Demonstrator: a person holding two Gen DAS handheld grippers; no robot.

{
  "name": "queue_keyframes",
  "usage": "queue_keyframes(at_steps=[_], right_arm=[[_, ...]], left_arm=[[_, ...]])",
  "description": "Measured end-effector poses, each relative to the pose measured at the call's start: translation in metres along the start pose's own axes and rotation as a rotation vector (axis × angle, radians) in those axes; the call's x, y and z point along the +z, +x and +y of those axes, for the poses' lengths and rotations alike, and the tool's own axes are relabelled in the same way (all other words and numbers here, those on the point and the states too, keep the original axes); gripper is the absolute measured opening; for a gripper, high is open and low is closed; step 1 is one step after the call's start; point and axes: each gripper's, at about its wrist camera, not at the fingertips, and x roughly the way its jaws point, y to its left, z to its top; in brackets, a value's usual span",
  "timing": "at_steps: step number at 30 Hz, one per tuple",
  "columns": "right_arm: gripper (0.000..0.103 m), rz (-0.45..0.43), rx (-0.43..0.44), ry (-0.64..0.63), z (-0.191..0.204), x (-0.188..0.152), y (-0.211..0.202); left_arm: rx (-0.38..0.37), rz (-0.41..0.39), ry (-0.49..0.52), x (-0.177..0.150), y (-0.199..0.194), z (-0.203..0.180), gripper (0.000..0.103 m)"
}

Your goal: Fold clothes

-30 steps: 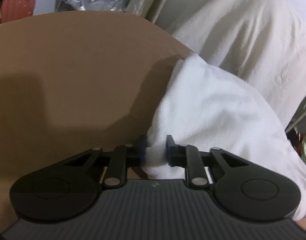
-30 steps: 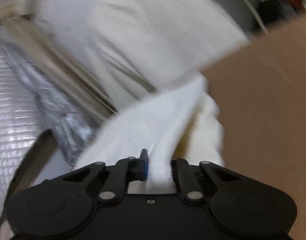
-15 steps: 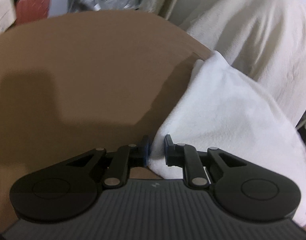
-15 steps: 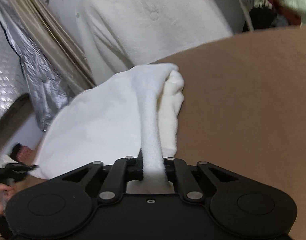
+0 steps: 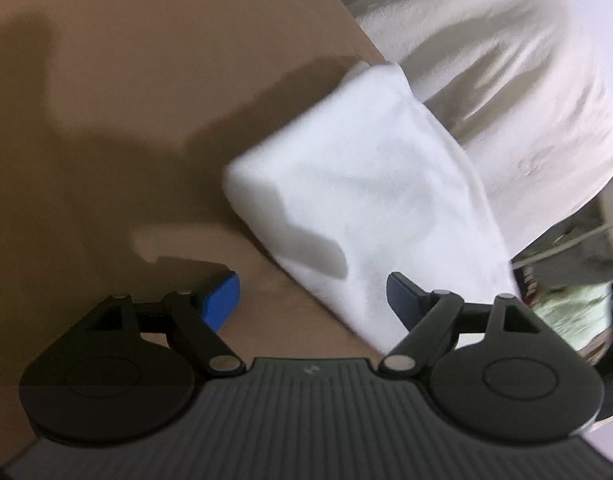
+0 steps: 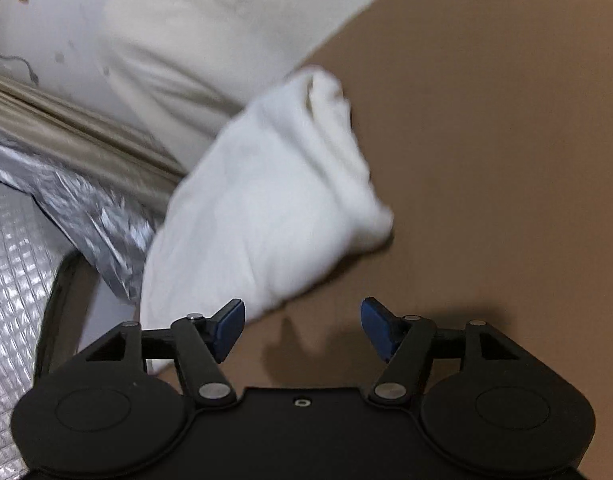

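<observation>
Brown counter (image 5: 126, 100) carries the white garment (image 5: 370, 184) near its edge; both the left gripper (image 5: 312, 298) and right gripper (image 6: 302, 326) have just released it, suggesting this fold is finished.

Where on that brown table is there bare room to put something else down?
The brown table is bare right of the white cloth in the right view, and left of it in the left view. The cloth's edge of the table is crowded.
</observation>
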Motion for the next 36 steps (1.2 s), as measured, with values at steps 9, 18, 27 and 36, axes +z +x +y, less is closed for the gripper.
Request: queue_keyframes(at_steps=[9, 18, 27, 36], right_arm=[[0.07, -0.016, 0.166, 0.301, -0.026, 0.005, 0.04], [0.077, -0.11, 0.095, 0.394, -0.036, 0.045, 0.061], [0.025, -0.152, 0.08, 0.039, 0.017, 0.06, 0.055], [0.024, -0.179, 0.146, 0.019, 0.044, 0.072, 0.014]], left_arm=[[0.127, -0.048, 0.116, -0.001, 0.003, -0.019, 0.083], [0.069, -0.167, 0.012, 0.028, 0.017, 0.007, 0.086], [0.236, -0.301, 0.34, 0.007, 0.017, -0.04, 0.021], [0.165, -0.298, 0.372, 0.004, -0.058, -0.055, 0.018]])
